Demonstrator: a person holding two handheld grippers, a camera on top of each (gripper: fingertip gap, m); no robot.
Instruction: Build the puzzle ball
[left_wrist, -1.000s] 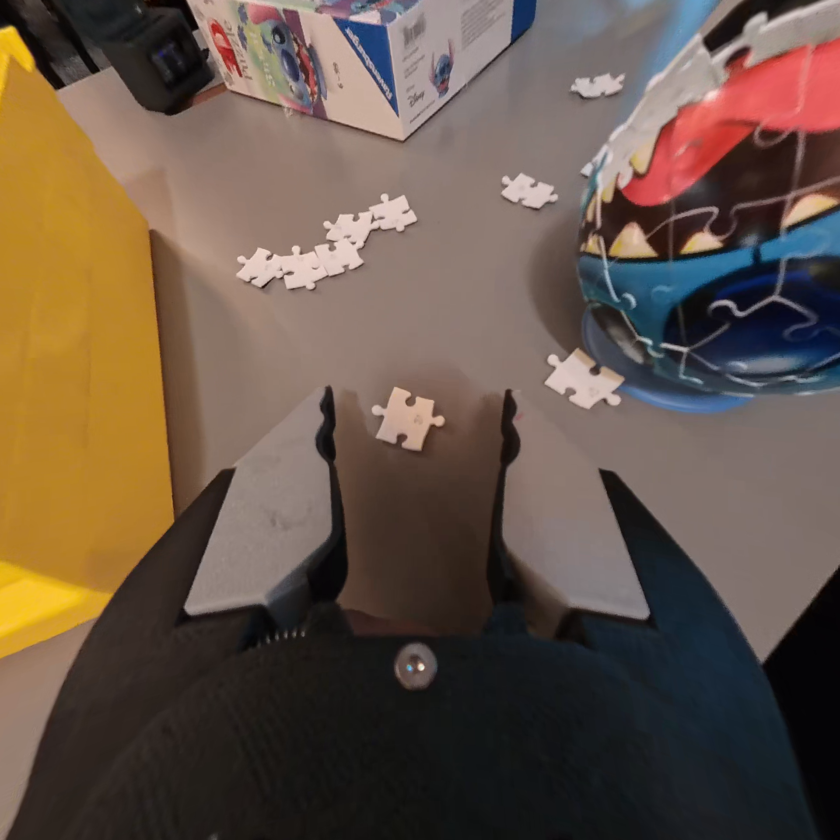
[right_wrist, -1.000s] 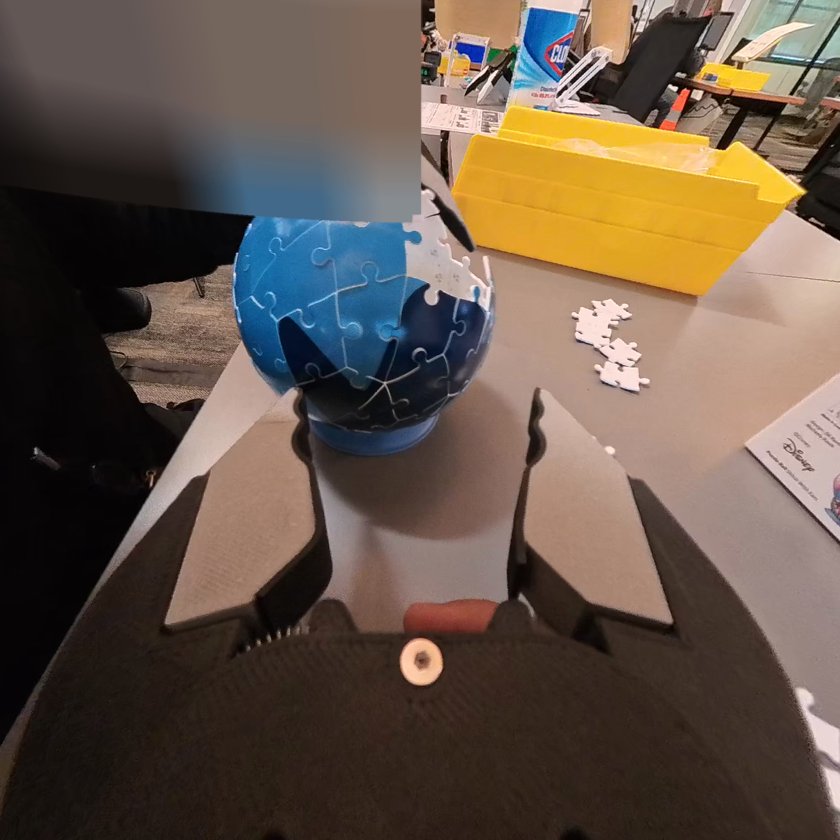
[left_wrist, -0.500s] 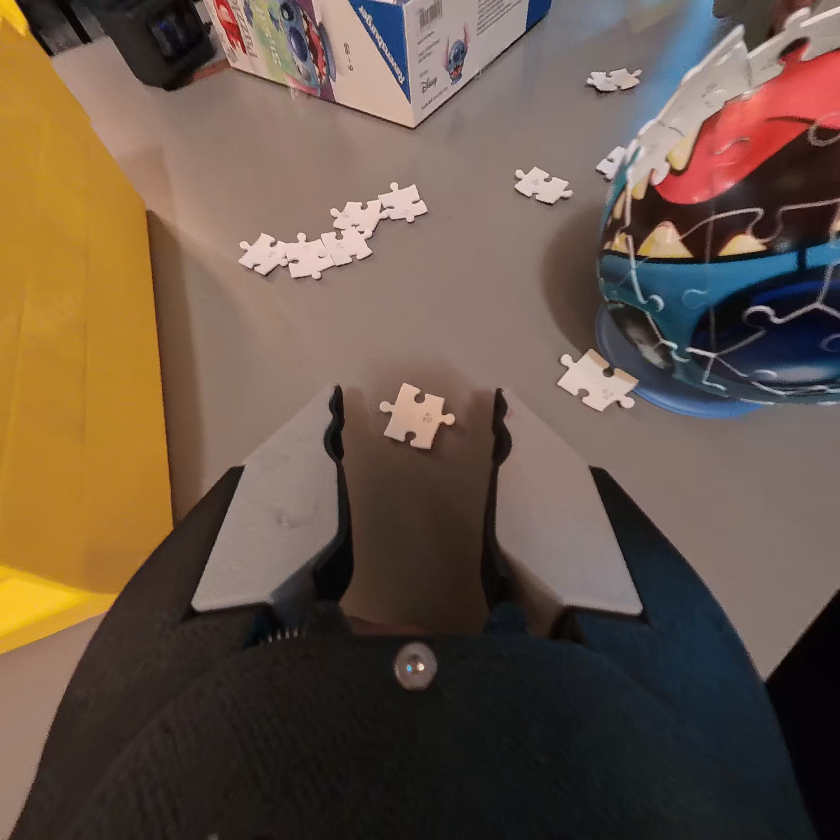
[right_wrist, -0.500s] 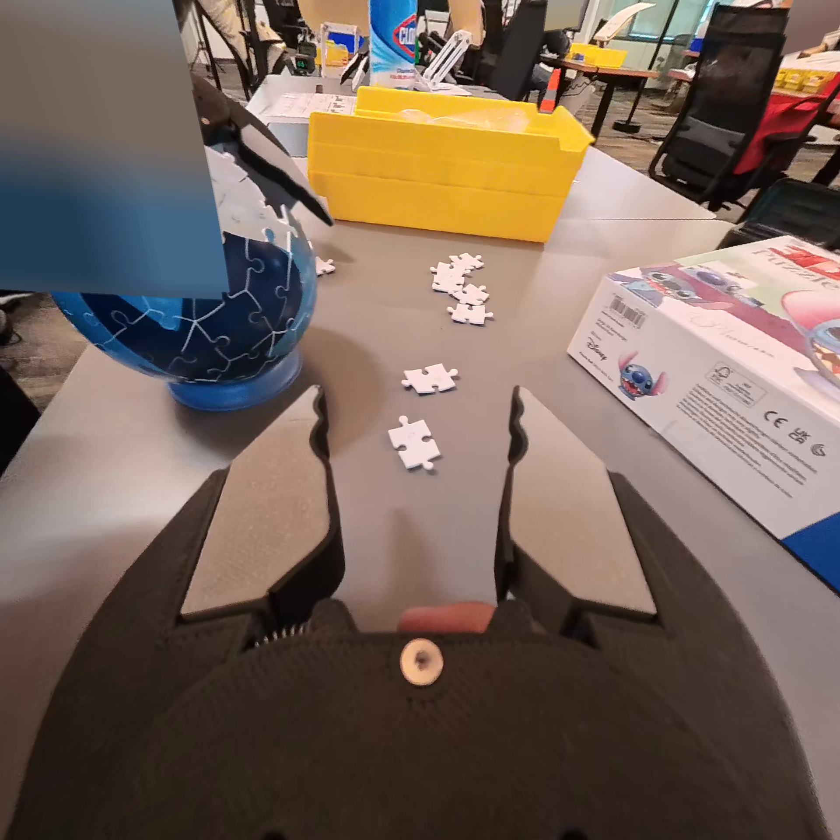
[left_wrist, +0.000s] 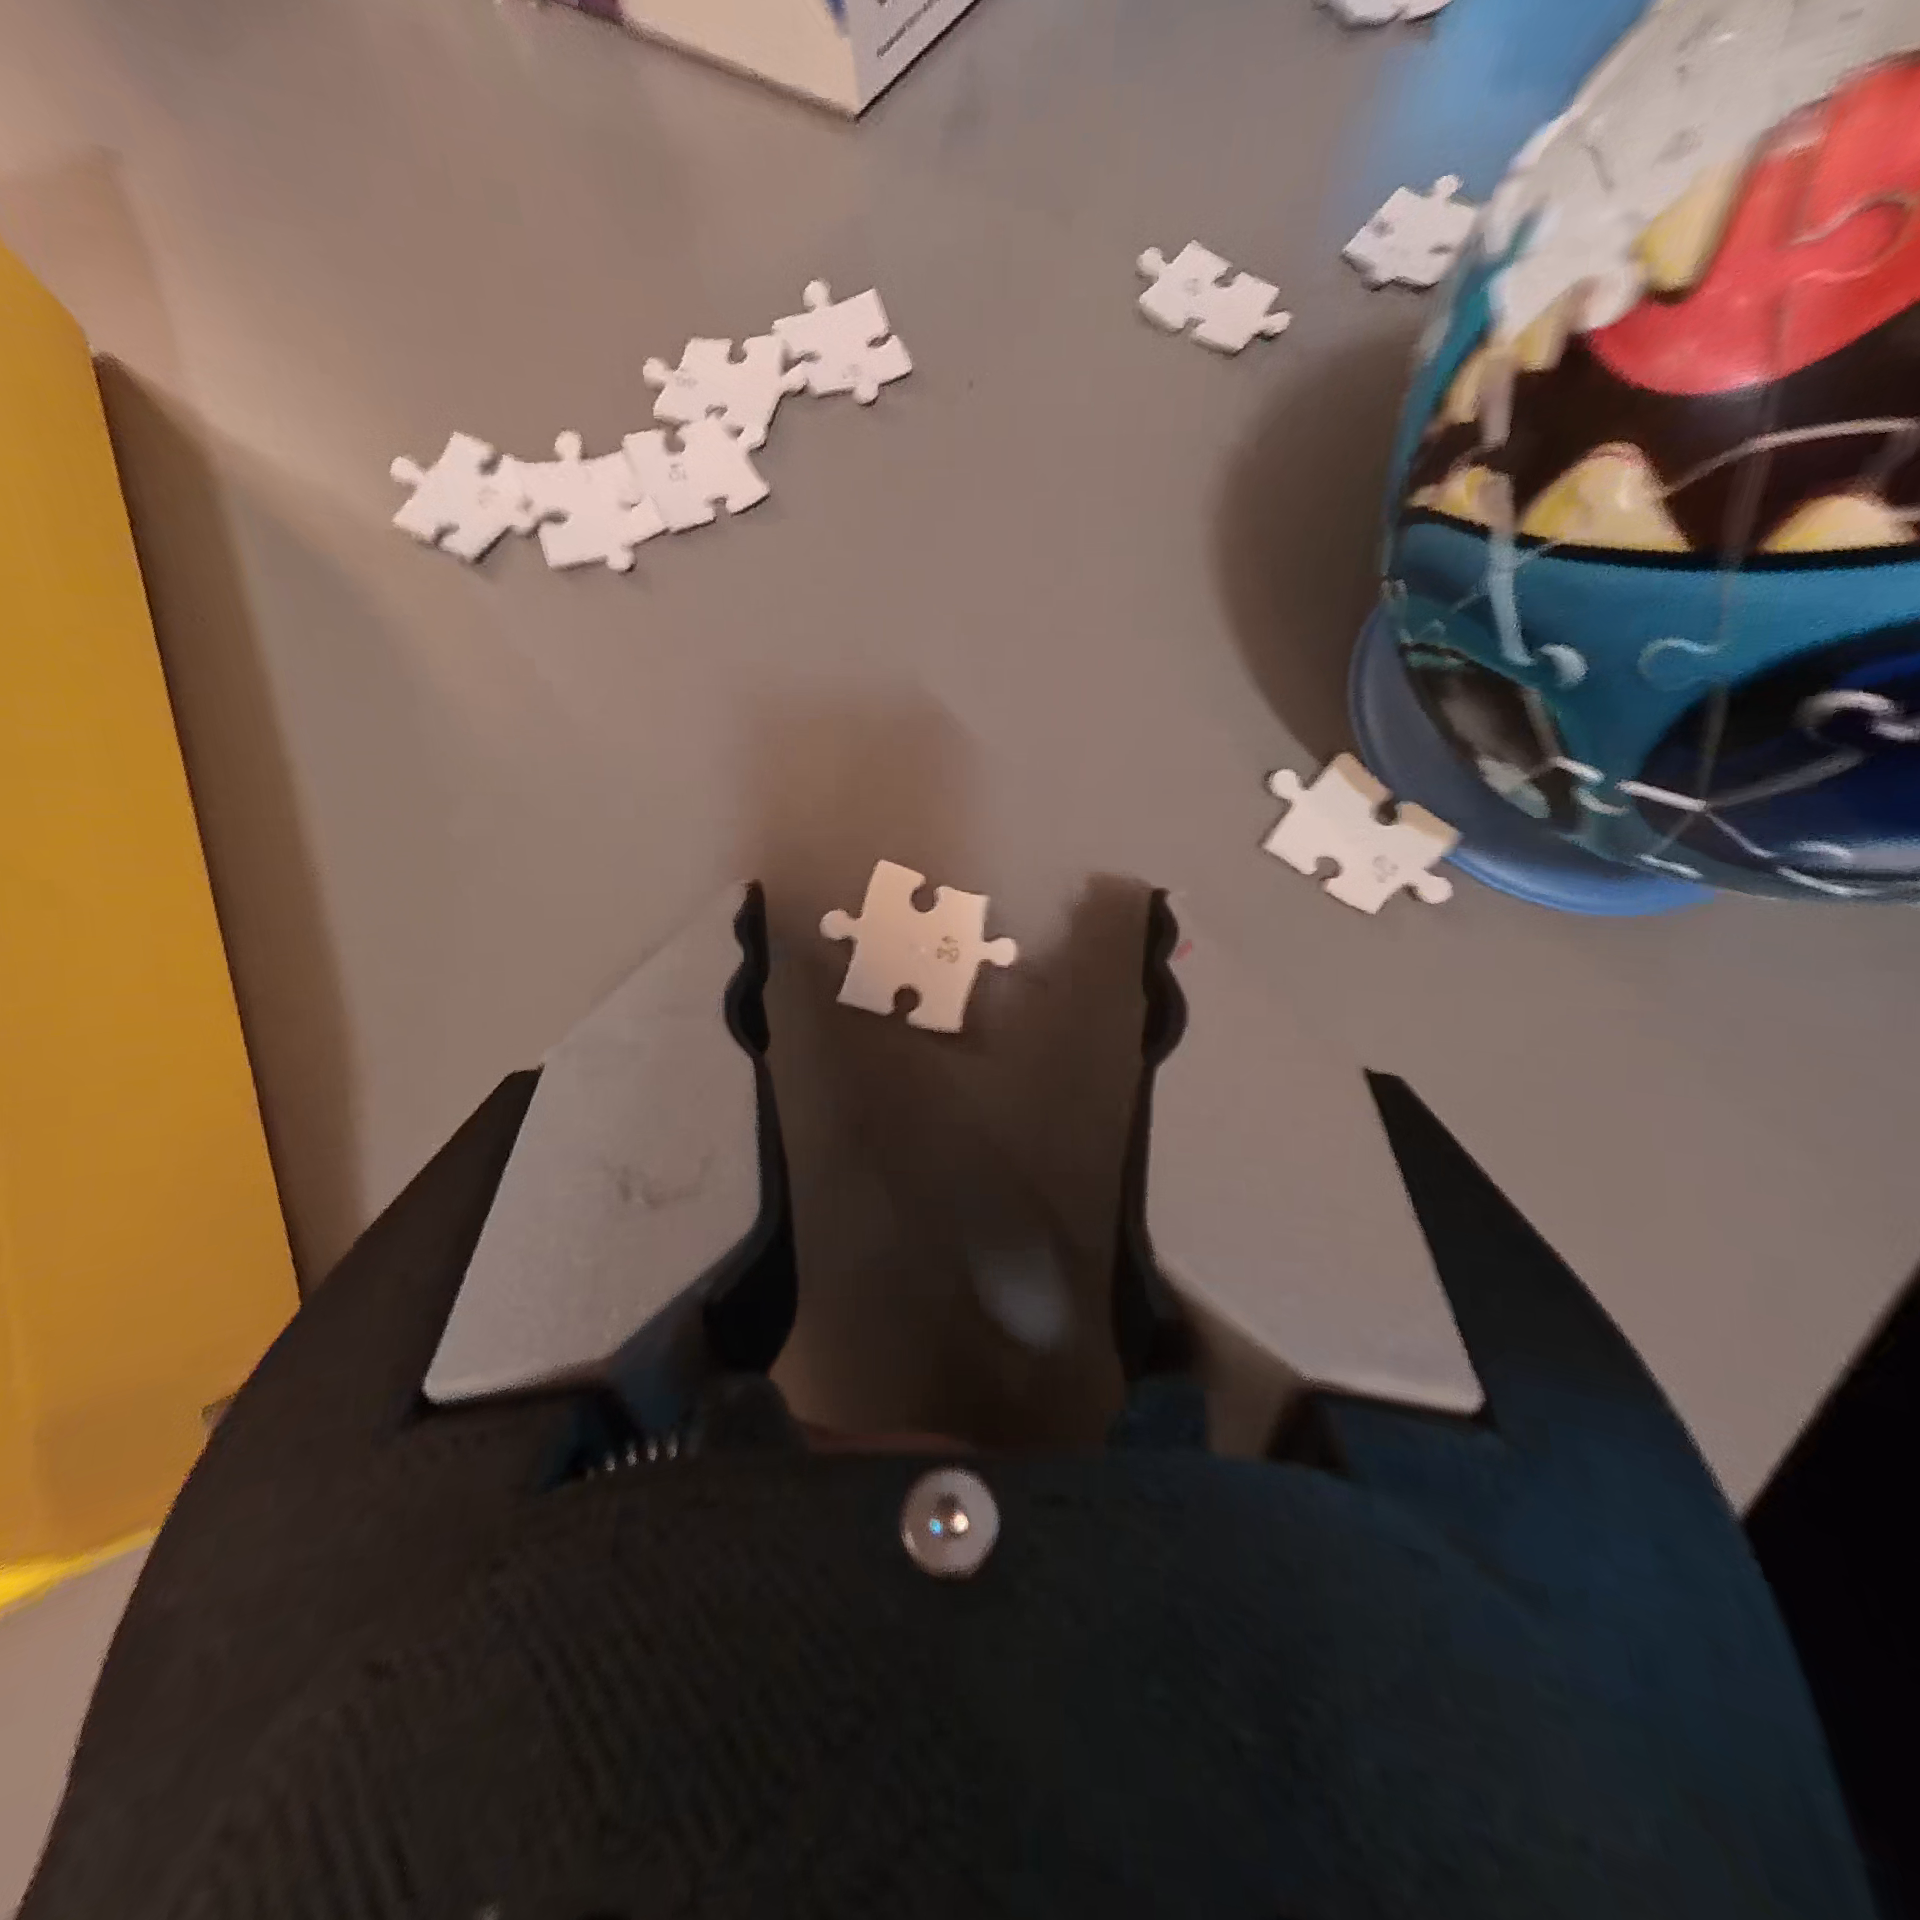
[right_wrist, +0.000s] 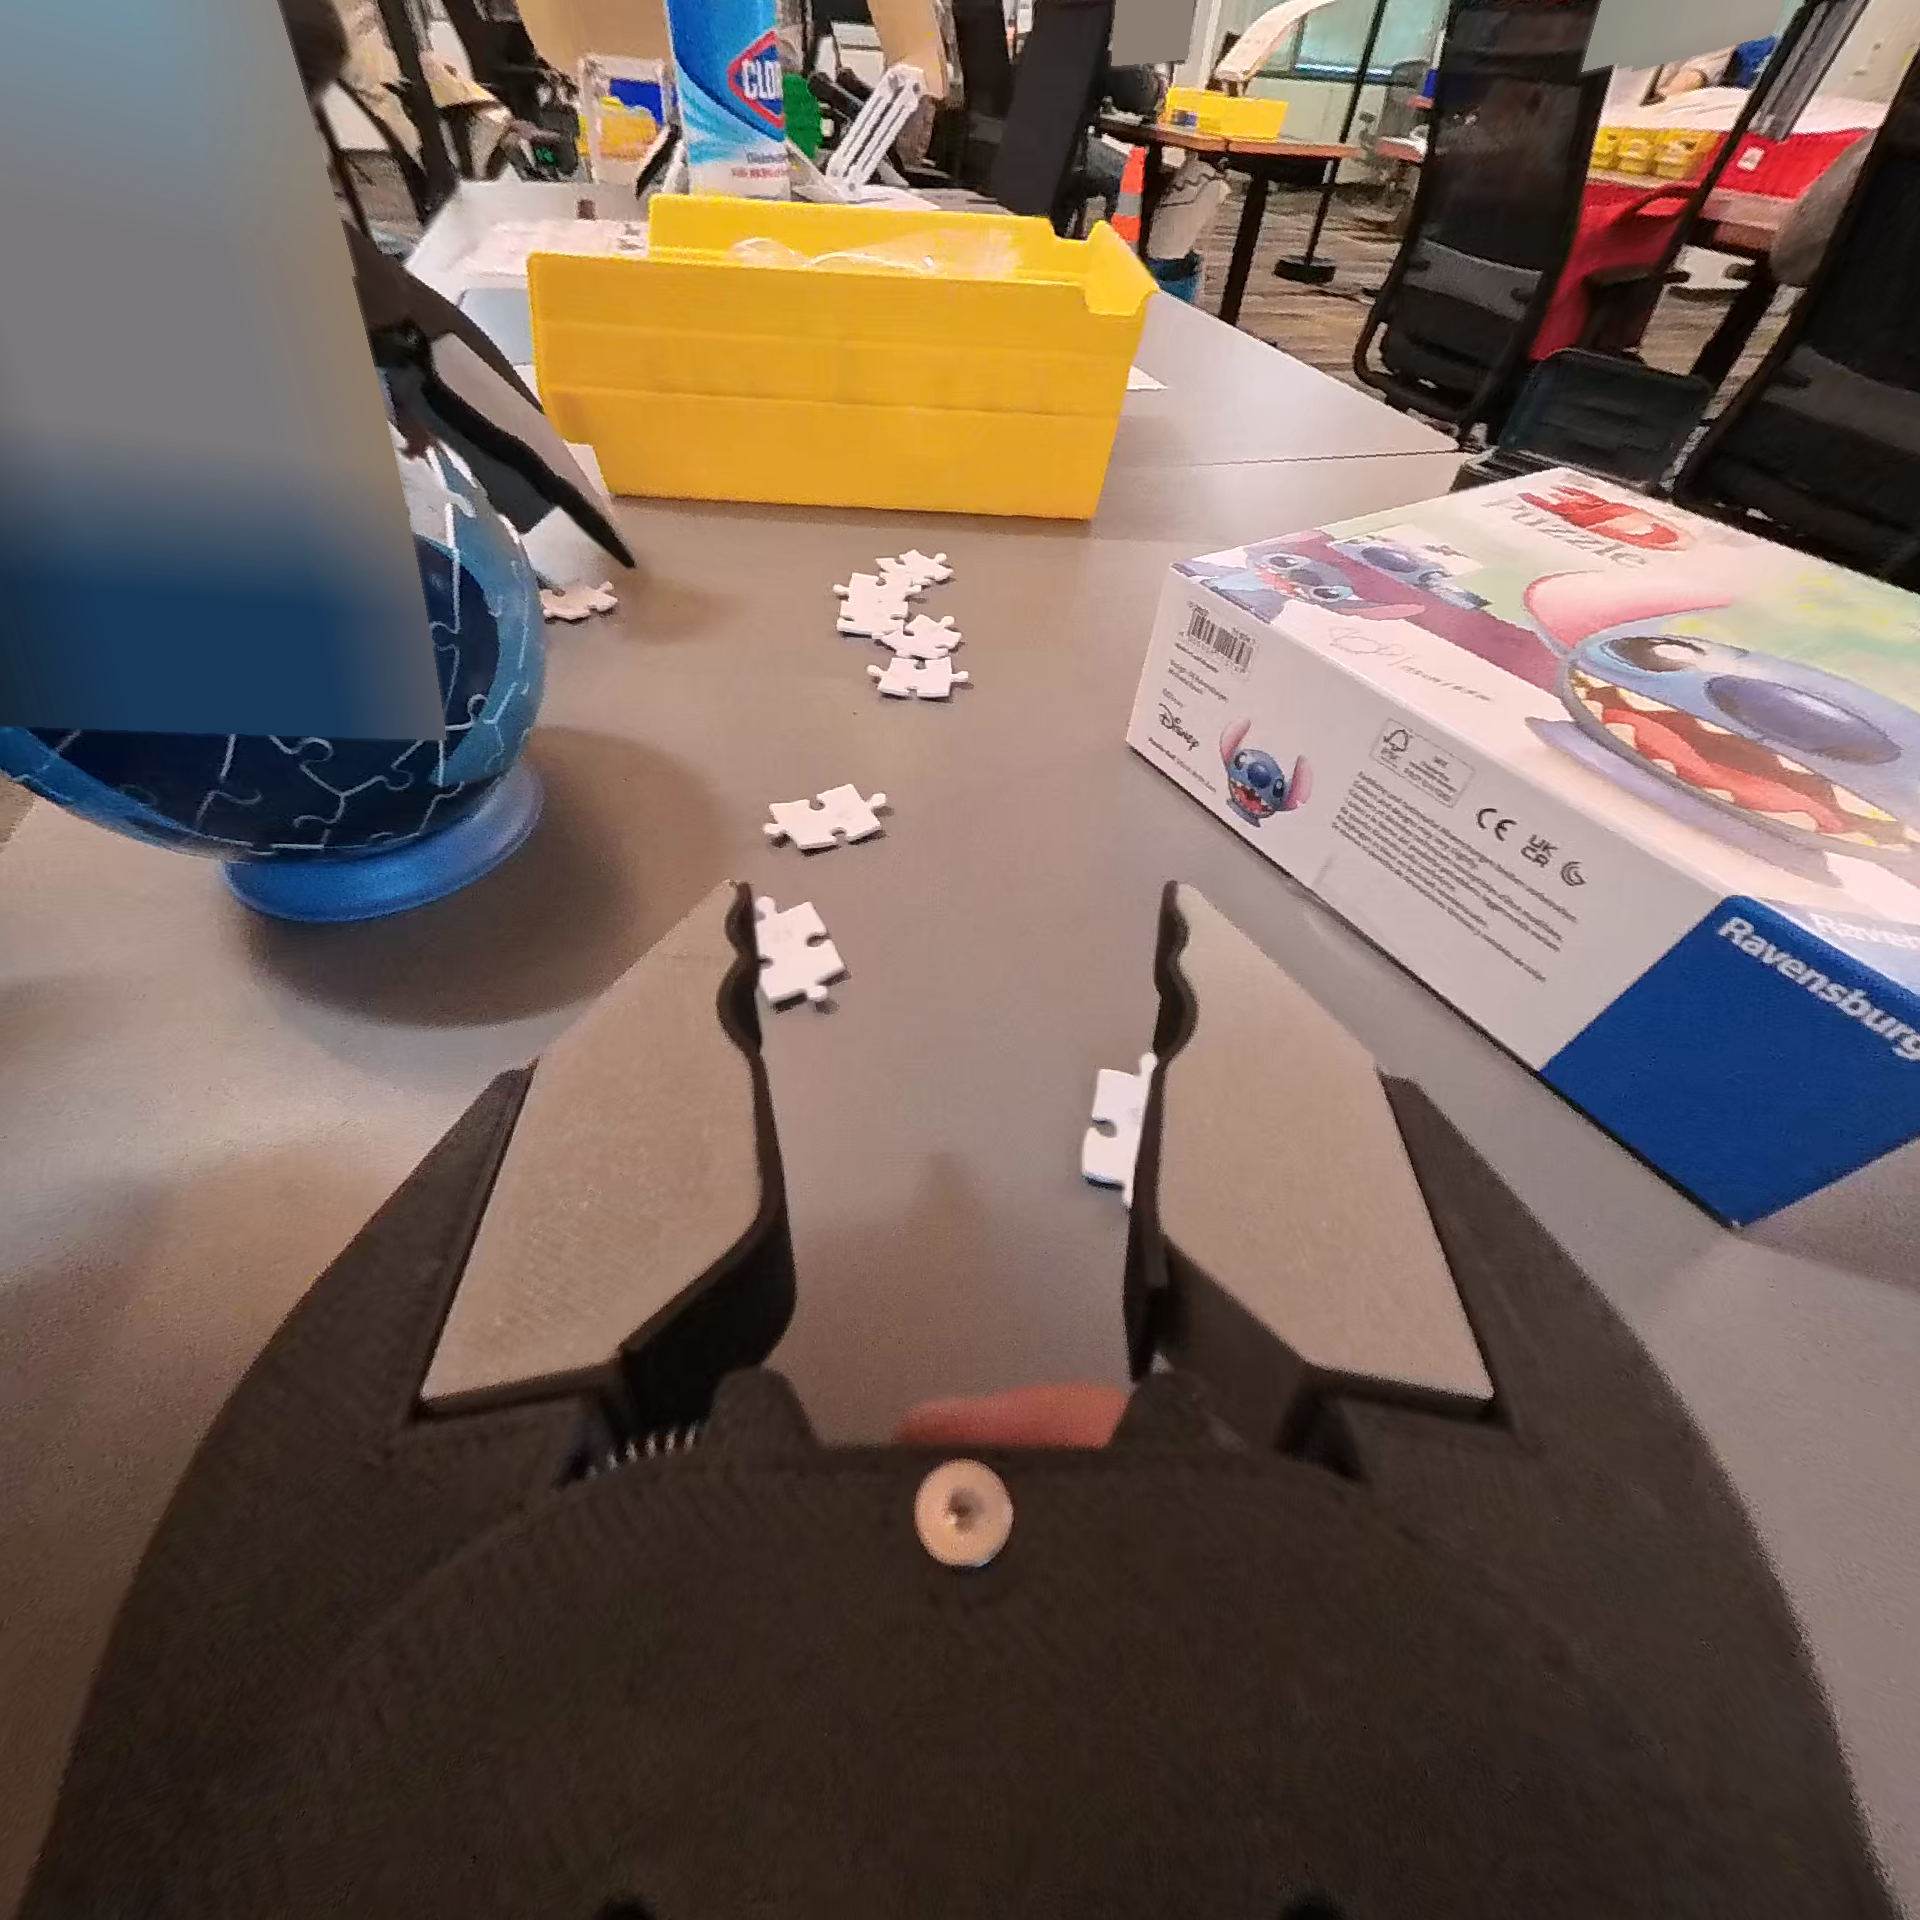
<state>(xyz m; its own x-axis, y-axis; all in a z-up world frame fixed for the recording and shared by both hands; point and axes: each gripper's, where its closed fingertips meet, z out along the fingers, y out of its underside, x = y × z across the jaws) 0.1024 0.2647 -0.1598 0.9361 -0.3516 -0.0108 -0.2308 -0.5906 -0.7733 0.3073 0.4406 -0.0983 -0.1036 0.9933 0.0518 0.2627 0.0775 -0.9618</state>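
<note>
Since a second ago the left gripper (left_wrist: 951, 940) has dropped closer to the grey table (left_wrist: 1039, 644). Its jaws remain spread and empty, and a single white puzzle piece (left_wrist: 920, 948) now lies face down between the tips, touching neither. Over the same second the right gripper (right_wrist: 948, 940) has swung off the ball towards the loose pieces; it too is spread and holds nothing. Judgement: a pick-up is being set up, with no piece yet gripped.

Left to right in the left wrist view:
- Yellow bin (left_wrist: 94, 831): smooth plastic wall, hard against the frame edge.
- Cluster of white pieces (left_wrist: 644, 457): flat, matt backs, knobs and sockets partly overlapping, well beyond the jaws.
- Puzzle ball (left_wrist: 1683, 540): curved glossy pieces in blue, black, red and yellow, on a round blue stand (left_wrist: 1397, 717), right of the gripper and apart from it. Its upper part shows white, so it looks unfinished (the view is blurred there). One further white piece (left_wrist: 1351, 847) lies against the stand.

In the right wrist view the ball sits far left, partly under a masked patch. Another loose piece (right_wrist: 795, 951) lies just inside the left fingertip, and one more (right_wrist: 1117, 1127) shows at the inner edge of the right finger. The printed cardboard box (right_wrist: 1538, 810) stands to the right.

The thin pieces lie flush on the table and will likely need an edge-on pinch.
</note>
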